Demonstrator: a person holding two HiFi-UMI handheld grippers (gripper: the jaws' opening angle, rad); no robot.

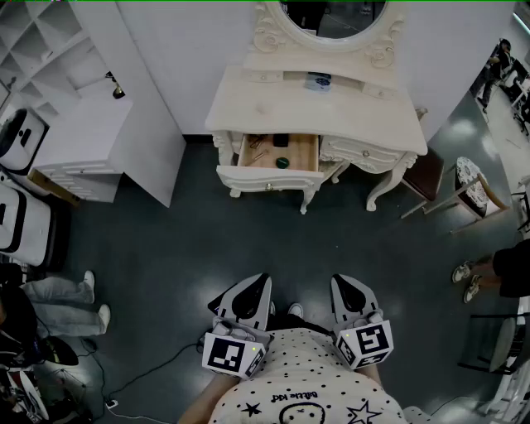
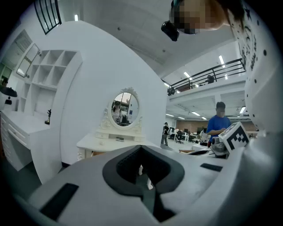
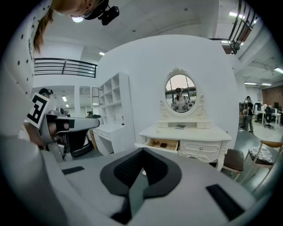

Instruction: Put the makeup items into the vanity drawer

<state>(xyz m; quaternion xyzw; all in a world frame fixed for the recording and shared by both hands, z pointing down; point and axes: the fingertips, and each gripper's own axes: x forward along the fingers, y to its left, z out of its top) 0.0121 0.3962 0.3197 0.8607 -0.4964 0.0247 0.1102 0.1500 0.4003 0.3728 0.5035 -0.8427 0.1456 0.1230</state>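
Dark grey polished floor (image 1: 166, 248) is recorded across most of the head view, backed by a white partition wall (image 1: 190, 50). A white open-shelf unit (image 1: 50, 50) is noted at far left. The cream carved vanity (image 1: 315, 112) is set against the wall, well apart from both grippers; its worktop is seen bare. A small blue-topped container (image 1: 318, 80) is noted on the raised ledge under the oval mirror (image 1: 331, 12).

The left gripper (image 1: 257, 283) and right gripper (image 1: 344, 283) are held side by side close to the person's spotted shirt (image 1: 306, 373), pointed toward the vanity. Left fingers (image 2: 119, 170): pressed together, nothing pinched or touched. Right fingers (image 3: 163, 174): likewise pressed together and empty.

The vanity's left wooden drawer (image 1: 269, 175) is pulled out. Makeup items are located inside it: a round dark-green item (image 1: 282, 162), a small black item (image 1: 280, 139) and thin brownish pieces (image 1: 258, 142), too small to identify further. A brown-seated stool (image 1: 431, 178) is noted beside the vanity's right legs.
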